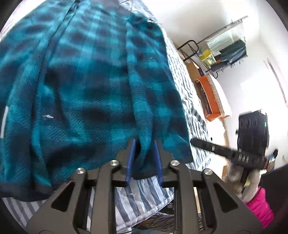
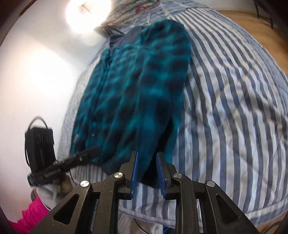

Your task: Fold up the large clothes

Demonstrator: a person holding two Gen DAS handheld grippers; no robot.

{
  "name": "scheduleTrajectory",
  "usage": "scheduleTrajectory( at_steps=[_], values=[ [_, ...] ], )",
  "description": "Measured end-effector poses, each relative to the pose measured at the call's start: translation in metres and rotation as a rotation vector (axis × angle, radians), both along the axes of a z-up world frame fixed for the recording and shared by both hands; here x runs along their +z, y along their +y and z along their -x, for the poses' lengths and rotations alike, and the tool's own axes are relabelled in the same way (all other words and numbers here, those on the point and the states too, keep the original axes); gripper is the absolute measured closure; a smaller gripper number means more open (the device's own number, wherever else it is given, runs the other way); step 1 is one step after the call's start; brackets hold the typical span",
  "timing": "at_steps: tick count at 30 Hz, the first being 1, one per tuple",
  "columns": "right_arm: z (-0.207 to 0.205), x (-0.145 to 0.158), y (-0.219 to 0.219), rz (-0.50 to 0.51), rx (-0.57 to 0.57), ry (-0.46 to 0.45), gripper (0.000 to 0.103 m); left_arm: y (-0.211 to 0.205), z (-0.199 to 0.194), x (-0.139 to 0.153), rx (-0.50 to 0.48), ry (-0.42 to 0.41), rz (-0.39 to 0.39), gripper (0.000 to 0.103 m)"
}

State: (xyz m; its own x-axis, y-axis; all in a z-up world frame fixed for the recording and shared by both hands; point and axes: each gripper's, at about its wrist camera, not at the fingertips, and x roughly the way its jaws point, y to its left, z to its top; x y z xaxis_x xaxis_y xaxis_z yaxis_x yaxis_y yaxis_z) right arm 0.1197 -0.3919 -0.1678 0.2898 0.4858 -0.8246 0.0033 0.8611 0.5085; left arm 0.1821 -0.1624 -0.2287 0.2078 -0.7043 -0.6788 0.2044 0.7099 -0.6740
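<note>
A bedroom with white walls: the work goes on over a bed (image 2: 234, 108) covered by a blue-and-white striped quilt, with wood floor at the far corner of the right wrist view.

Nearest in the left wrist view, the left hand-held gripper (image 1: 144, 160) has its blue pads partly closed around a bunched fold at the hem edge of a teal-and-navy checked fleece garment (image 1: 90, 81). Cloth fills the gap between the pads, so it looks pinched rather than merely straddled. The right hand-held gripper (image 2: 148, 172) likewise has its pads drawn in on a hanging ridge of the same fleece garment, near its lower edge. Holding two points along one edge probably lets the person carry that side up and across the body in one piece, so the fold stays straight and the thick pile does not slump.

The rest of the garment lies spread along the bed, its dark collar end farthest from both cameras. Its front opening runs lengthwise, seen at the left of the left wrist view.

Beyond the bed stand an orange shelf unit (image 1: 209, 97) and a clothes rack (image 1: 228, 45); a bright lamp (image 2: 88, 14) glares opposite.

Pale lettering on each gripper's black body, seen from the other camera, is too blurred to read. A small white mark on the fleece is also illegible.
</note>
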Motion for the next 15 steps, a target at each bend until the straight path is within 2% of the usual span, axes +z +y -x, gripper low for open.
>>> scheduleTrajectory(
  at_steps=[3, 7, 8, 9, 12, 15],
  values=[
    [0.005, -0.007, -0.004, -0.028, -0.029, 0.014, 0.081, 0.0, -0.004, -0.008, 0.01, 0.033, 0.054, 0.083],
    [0.002, -0.013, -0.009, -0.075, -0.044, 0.021, 0.081, -0.005, -0.003, -0.002, -0.012, 0.003, 0.079, 0.083],
    [0.001, -0.016, -0.008, -0.083, -0.046, 0.029, 0.08, -0.006, -0.003, 0.0, -0.017, -0.003, 0.083, 0.087],
    [0.001, -0.019, -0.006, -0.083, -0.046, 0.034, 0.079, -0.009, -0.002, 0.002, -0.027, -0.016, 0.076, 0.1],
    [-0.002, -0.028, -0.004, -0.083, -0.054, 0.057, 0.078, -0.013, -0.001, 0.006, -0.028, -0.064, 0.009, 0.101],
    [0.0, -0.034, -0.004, -0.095, -0.058, 0.071, 0.077, -0.01, -0.004, -0.003, -0.001, -0.057, -0.06, 0.102]
  ],
)
